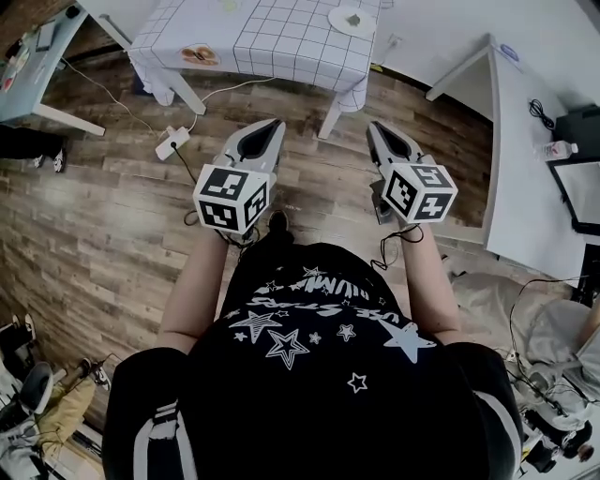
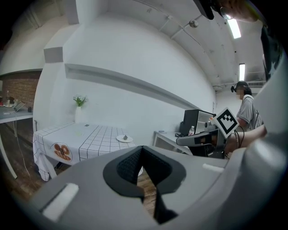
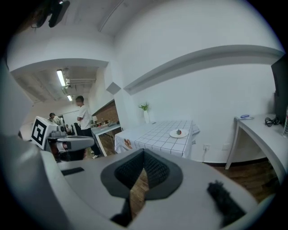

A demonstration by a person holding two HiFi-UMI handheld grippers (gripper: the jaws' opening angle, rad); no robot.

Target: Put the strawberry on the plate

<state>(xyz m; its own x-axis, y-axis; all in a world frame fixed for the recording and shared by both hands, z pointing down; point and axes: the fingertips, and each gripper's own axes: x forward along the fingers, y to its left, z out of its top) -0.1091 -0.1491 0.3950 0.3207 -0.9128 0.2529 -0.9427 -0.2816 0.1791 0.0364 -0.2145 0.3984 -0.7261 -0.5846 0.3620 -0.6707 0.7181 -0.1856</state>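
Checked table [image 1: 281,42] cut off at the top edge of your head view, small thing [image 1: 354,18] on the table's plate [image 1: 337,22] too small for you to name, print [image 1: 199,55] at the table's left corner too small to make out.

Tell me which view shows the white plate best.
The right gripper view: the plate lies in clear sight near the table's edge, a small reddish thing on it. The left gripper view shows it smaller and dimmer; the head view catches it at the top edge.
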